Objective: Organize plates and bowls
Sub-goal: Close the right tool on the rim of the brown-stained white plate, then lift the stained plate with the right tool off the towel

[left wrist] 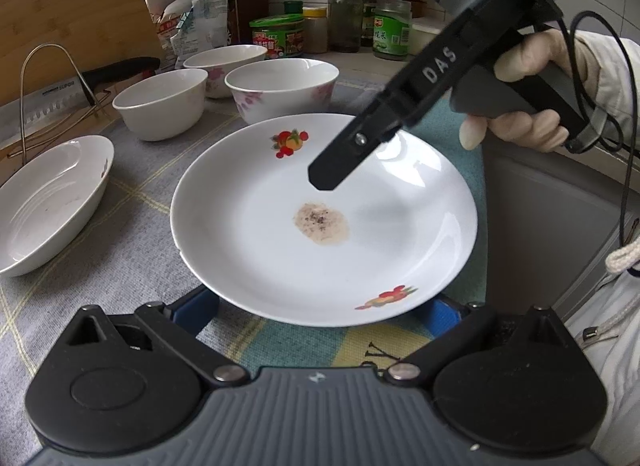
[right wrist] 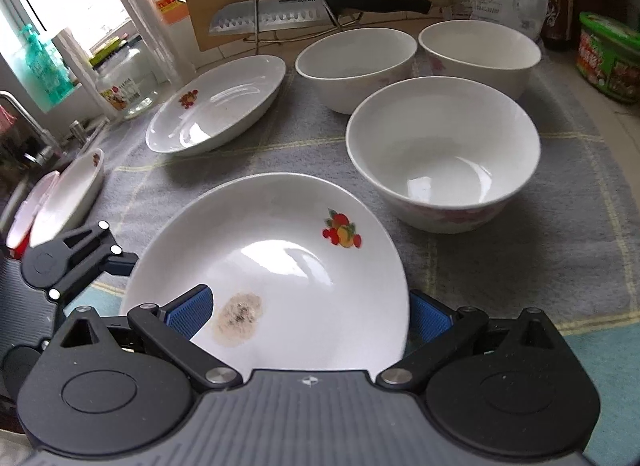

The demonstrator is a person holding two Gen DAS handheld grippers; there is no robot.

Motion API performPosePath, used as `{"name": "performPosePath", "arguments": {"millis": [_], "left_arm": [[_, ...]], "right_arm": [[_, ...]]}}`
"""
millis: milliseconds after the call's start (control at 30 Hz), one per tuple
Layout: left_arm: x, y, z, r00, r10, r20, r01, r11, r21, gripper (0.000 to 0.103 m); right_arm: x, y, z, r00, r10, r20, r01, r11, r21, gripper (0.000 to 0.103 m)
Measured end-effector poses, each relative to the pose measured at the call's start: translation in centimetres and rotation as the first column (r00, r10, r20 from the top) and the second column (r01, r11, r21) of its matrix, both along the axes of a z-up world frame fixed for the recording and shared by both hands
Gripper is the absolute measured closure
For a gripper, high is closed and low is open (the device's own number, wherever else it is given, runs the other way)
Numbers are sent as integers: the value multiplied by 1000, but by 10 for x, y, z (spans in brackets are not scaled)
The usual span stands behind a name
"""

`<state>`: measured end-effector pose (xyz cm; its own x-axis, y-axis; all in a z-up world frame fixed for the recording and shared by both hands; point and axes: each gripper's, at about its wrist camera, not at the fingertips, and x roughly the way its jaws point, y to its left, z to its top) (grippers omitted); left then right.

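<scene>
A white plate (left wrist: 280, 234) with fruit prints and a brown stain lies in front of me on the grey checked cloth (left wrist: 132, 242). My left gripper (left wrist: 320, 306) is open, its blue fingers (left wrist: 196, 308) spread under the plate's near rim. My right gripper (right wrist: 308, 318) is open astride the same plate (right wrist: 280, 250): one pad (right wrist: 188, 314) rests above the plate's inside, the other sits behind the rim. In the left wrist view its upper finger (left wrist: 332, 169) hangs over the plate. Three white bowls (right wrist: 444, 153) (right wrist: 356, 65) (right wrist: 480, 53) stand behind.
An oval white dish (right wrist: 216, 105) sits at the left, another dish (right wrist: 68, 193) near the sink. A knife (right wrist: 280, 17) on a wire rack and a cutting board (left wrist: 68, 5) stand at the back, beside jars and bottles (left wrist: 276, 35). The counter edge (left wrist: 486, 185) drops off at the right.
</scene>
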<state>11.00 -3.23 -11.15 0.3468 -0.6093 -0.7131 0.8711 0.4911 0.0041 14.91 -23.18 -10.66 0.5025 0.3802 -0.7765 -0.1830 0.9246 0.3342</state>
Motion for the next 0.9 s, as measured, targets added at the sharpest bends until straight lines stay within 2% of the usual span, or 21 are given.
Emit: {"name": "performPosePath", "arguments": {"millis": [300,500,900], "left_arm": [[-2,1,2,1000,-1,7,1,1000,1,1],[-5,0,6,1000,-16,23,16,1000,-2,1],[-2,-1,5,1000,-21,4,21,1000,0,1]], "right_arm": [[13,1,0,998,59,-4,-58,997,44,0],[18,0,-1,996,84,-19,-83,996,42,0],[17,4,0,995,98,-35,-97,995,21,0]]}}
